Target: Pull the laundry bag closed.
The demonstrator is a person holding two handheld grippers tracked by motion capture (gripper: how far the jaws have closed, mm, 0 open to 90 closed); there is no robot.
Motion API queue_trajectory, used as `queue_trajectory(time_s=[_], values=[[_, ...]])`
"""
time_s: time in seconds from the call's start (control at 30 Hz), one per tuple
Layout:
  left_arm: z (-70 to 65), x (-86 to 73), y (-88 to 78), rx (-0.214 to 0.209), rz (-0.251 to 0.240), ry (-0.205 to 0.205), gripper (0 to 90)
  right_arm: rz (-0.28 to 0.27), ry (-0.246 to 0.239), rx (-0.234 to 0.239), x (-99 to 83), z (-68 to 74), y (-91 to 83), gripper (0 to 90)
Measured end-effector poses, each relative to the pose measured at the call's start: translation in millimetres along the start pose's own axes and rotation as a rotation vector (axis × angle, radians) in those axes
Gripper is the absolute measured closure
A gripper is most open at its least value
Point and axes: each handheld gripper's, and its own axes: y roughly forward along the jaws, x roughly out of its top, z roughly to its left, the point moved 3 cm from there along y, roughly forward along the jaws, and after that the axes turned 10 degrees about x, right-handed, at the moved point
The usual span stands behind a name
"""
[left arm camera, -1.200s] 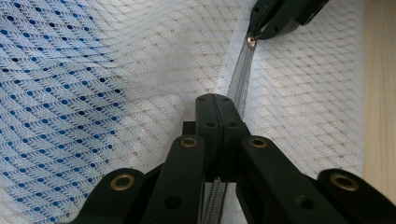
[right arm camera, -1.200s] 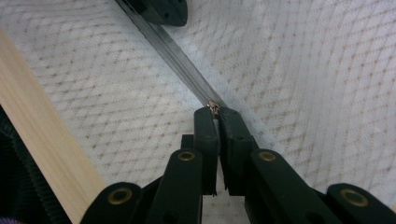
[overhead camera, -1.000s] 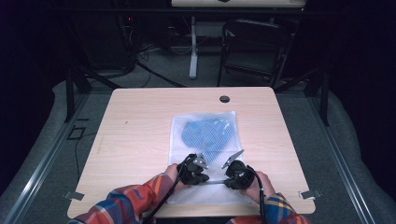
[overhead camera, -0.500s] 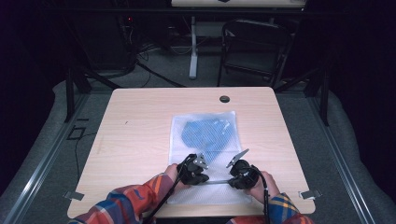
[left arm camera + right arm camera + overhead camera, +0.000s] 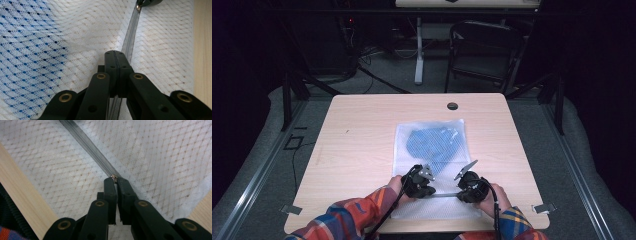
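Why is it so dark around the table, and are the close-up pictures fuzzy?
In the high view, light falls on the table while the room behind is nearly black. In the left gripper view, the mesh bag looks sharp but the near jaws blur. In the right gripper view, the zipper is evenly lit, without glare.

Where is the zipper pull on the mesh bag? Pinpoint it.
In the right gripper view, the zipper pull sits pinched at the right gripper tips, on the grey zipper of the mesh bag.
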Motion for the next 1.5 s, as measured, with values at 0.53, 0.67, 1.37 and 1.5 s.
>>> queue_trajectory(time_s=[0.53, 0.67, 1.37, 1.5], values=[[-7.9, 14.2, 10.2, 0.01, -0.031, 0.007, 89.5, -0.01, -0.014, -0.005, 3.8, 3.1, 4.2, 86.8], [-7.1, 14.8, 11.2, 0.009, -0.024, 0.003, 90.0, -0.018, -0.013, -0.003, 3.8, 2.8, 4.6, 86.8], [-4.8, 13.3, 11.8, -0.008, -0.031, -0.015, 90.0, -0.008, 0.005, -0.001, 0.3, -2.8, -0.3, 86.9], [-5.4, 13.4, 11.8, -0.007, -0.031, -0.013, 90.0, -0.013, 0.01, 0.001, -0.5, -4.0, -0.9, 86.8]])
